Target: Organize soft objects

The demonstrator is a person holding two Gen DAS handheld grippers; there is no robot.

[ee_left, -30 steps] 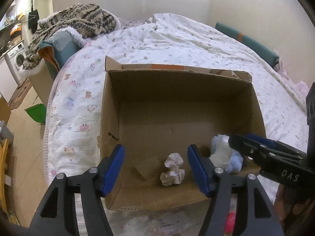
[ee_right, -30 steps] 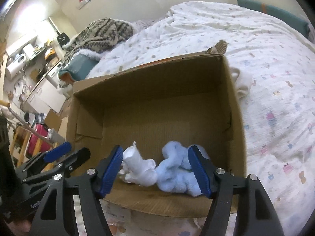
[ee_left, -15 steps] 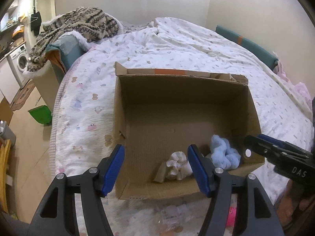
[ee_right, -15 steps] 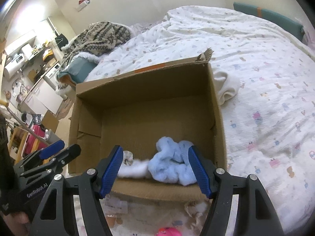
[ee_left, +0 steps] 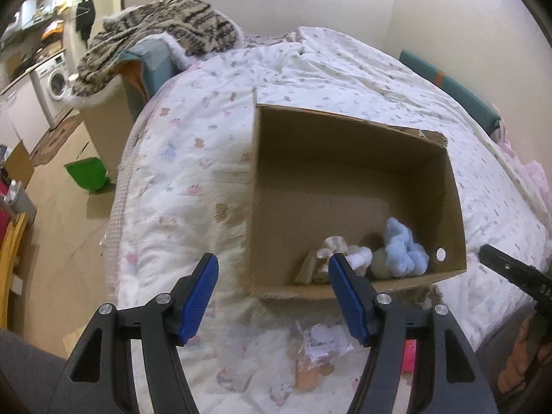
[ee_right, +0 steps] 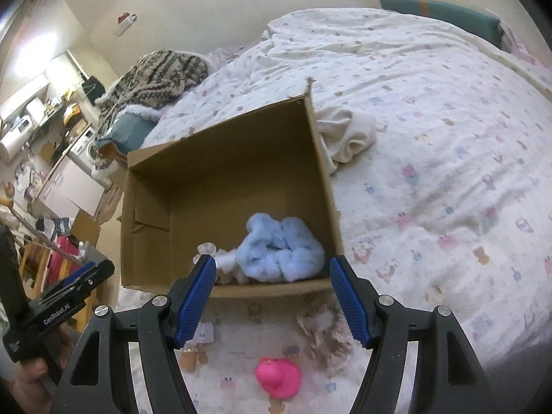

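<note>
Left tongs (ee_left: 272,296), right tongs (ee_right: 272,298): both wide, empty, low in frame before the box (ee_right: 227,158). Blue plush (ee_right: 281,248), box's near right corner: light, squashy; pinch a thick fold. Right view alone shows pink duck (ee_right: 277,377) and cream cloth (ee_right: 345,132); left view, floor.

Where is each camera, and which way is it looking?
Left wrist view: sits on the left gripper, looking down along its open blue fingers at the cardboard box on the bed; the right gripper shows at the right edge.
Right wrist view: sits on the right gripper, looking down into the same box; the left gripper and a hand show at lower left.
Both see the box, the blue fluffy thing inside and the pink toy.
</note>
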